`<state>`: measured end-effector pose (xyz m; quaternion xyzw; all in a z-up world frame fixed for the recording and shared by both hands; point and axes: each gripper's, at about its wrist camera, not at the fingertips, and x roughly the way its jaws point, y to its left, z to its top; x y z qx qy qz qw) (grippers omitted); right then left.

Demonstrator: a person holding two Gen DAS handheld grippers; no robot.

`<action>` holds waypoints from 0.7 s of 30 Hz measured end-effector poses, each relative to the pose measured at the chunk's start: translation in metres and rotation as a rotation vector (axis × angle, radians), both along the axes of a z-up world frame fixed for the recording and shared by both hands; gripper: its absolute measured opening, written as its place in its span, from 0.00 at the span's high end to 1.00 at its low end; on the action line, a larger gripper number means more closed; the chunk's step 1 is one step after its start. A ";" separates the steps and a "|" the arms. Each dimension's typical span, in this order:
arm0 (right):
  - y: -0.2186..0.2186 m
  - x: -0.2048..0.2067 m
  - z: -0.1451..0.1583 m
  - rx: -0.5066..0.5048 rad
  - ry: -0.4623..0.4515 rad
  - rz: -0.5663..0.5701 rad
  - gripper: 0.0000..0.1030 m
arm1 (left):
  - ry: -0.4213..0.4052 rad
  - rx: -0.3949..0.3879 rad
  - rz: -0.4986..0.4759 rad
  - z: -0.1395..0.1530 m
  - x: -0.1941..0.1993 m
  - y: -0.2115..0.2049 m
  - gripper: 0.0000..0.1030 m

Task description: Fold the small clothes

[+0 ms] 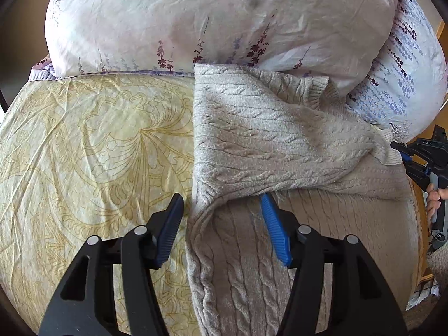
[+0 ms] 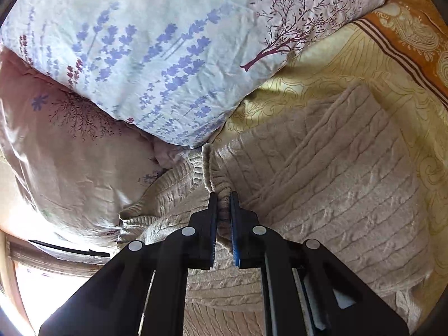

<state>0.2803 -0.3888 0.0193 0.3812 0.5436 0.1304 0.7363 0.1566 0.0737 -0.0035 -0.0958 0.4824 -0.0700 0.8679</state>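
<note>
A bed spreads under me, its cream sheet [image 1: 84, 140] printed with yellow scrollwork and, on the right wrist view, edged by an orange patterned border [image 2: 414, 42]. Two plump pillows in pale floral covers sit at the far end, the pinkish pillow [image 1: 196, 19] stacked against the lavender-print pillow [image 2: 145, 64]. The beige cable-knit sweater [image 1: 266, 140] lies on the sheet with its top edge touching the pillows; one part is folded diagonally across the body, so a doubled layer crosses the knit. My left gripper [image 1: 221, 226] hovers low over the sweater's near edge, pointing toward the pillows, its blue-padded fingers [image 1: 275, 235] spread wide with nothing between them; one finger is over the sheet, the other over the knit just below the fold. My right gripper [image 2: 223, 224] reaches in from the sweater's side, angled toward the pillows, its fingers drawn narrow and pinching a ribbed edge of the sweater, which bunches up just ahead of the tips. My right hand [image 1: 435, 198] shows at the left view's edge, wrapped on the handle.
</note>
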 end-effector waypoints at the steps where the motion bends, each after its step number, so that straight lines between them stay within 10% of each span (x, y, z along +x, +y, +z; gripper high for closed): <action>1: 0.001 0.001 -0.001 -0.003 0.009 0.006 0.87 | 0.000 0.000 0.000 0.000 0.000 0.000 0.44; 6: 0.010 0.004 -0.010 0.001 0.041 0.031 0.54 | -0.006 0.007 -0.004 -0.002 0.000 -0.001 0.43; 8: 0.012 0.001 -0.016 -0.038 0.039 0.048 0.57 | -0.007 0.018 -0.010 -0.002 0.001 -0.003 0.43; 10: 0.020 0.001 -0.015 -0.048 0.035 0.073 0.93 | -0.008 0.031 -0.016 -0.003 0.001 -0.005 0.43; 21: -0.019 -0.041 0.028 0.271 -0.066 -0.074 0.94 | -0.008 0.074 -0.037 -0.005 -0.001 -0.006 0.43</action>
